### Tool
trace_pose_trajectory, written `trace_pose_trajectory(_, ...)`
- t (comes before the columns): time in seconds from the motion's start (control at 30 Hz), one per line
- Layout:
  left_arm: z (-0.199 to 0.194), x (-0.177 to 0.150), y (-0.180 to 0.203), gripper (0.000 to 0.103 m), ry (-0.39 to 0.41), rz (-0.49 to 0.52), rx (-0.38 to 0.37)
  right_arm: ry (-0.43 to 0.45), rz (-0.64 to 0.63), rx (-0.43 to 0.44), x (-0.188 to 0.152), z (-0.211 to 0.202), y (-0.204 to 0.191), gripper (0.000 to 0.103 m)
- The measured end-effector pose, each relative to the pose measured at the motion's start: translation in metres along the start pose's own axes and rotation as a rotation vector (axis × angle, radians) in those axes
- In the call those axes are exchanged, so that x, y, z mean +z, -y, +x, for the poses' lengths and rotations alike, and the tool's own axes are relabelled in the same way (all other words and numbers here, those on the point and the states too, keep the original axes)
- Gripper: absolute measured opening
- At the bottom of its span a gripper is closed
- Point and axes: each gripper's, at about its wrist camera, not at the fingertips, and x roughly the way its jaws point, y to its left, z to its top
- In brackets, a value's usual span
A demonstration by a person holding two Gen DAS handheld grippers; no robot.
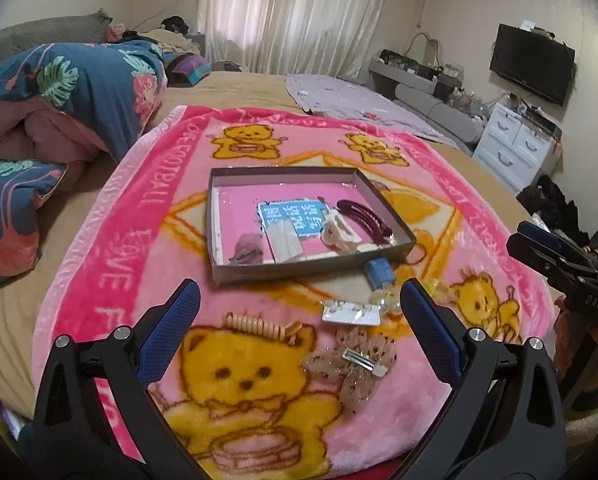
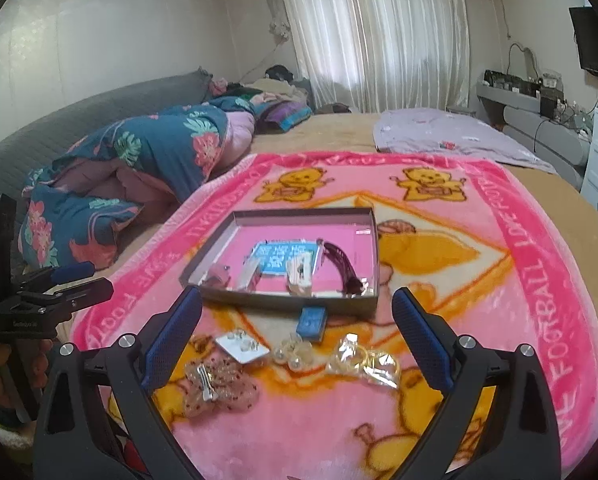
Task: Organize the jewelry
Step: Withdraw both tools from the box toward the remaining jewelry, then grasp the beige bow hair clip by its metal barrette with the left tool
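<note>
Both claws hang over a pink bear-print blanket (image 1: 147, 208) spread on a bed, and both stand wide apart with nothing between their blue pads. In the left wrist view the left claw (image 1: 299, 304) fills the bottom of the frame; the right claw (image 1: 547, 256) shows at the right edge, and from that side angle I cannot tell its spread, though its own camera shows the right claw (image 2: 297, 312) open.

A shallow grey box (image 1: 299, 272) sits at the centre of the frame on the blanket. Inside it lie a dark red hair clip (image 1: 365, 218) toward the right wall, a cream claw clip (image 1: 339, 234) just beside it, and a pale card (image 1: 285, 240) in the middle.

Loose pieces lie on the blanket below the box: a small blue box (image 1: 379, 270) touching the box's near wall, a white earring card (image 1: 351, 314), a coiled beige hair tie (image 1: 259, 326), and a pink bow clip (image 1: 353, 364) lower centre. In the right wrist view a clear packet with gold rings (image 2: 365, 360) lies right of centre, near a cluster of clear beads (image 2: 295, 354)
</note>
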Motion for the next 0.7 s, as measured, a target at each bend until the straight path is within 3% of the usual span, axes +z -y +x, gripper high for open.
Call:
trace_pose_trajectory(0.4, 0.025, -0.028, 0.018, 0.094, -0.079, 0.083, -0.028, -0.088, 0.0, -0.004, -0.031, 0.016, 0.001, 0.095)
trace_pose_trajectory(0.7, 0.04, -0.048, 0.028, 0.094, -0.133, 0.118, -0.04, -0.133, 0.017, -0.066, -0.049, 0.024, 0.017, 0.095)
